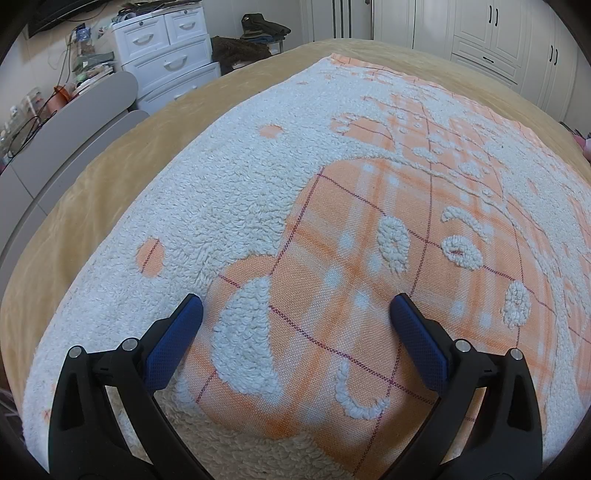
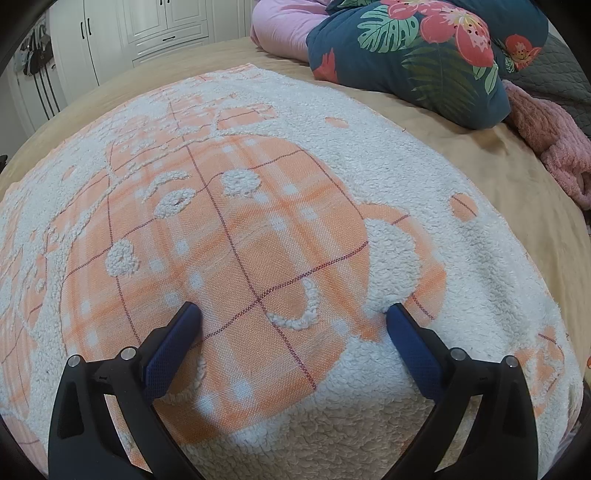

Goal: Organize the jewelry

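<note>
Towel [image 1: 229,206], white and tufted with an orange checked pattern, fills most of both wrist views and lies spread over a beige bedcover [image 1: 85,192]. Jewelry cannot be made out in either picture, so its place cannot be told. Low in the left wrist view, the left gripper [image 1: 295,304] has its two fingers spread wide, blue pads [image 1: 173,343] facing each other across bare orange weave and a white tufted crescent; nothing sits between them, and whether the tips touch the cloth cannot be told. Low in the right wrist view, the right gripper [image 2: 293,312] stands just as wide apart, its blue pads [image 2: 170,350] framing orange cloth crossed by thin dark red lines and a small curved white tuft; it too has hold of nothing. At the upper left of the left view stands a white drawer unit [image 1: 166,51], with a grey chair back [image 1: 74,122] below it near the left edge, and white cupboard doors [image 1: 491,33] run along the top right. In the right view, a dark blue floral pillow [image 2: 417,55] lies at the upper right on the bedcover, a pale pink bundle [image 2: 284,29] just behind it, and a fuzzy pink cloth [image 2: 554,147] sits at the right edge. White cupboards [image 2: 122,33] occupy the upper left of that view.
</note>
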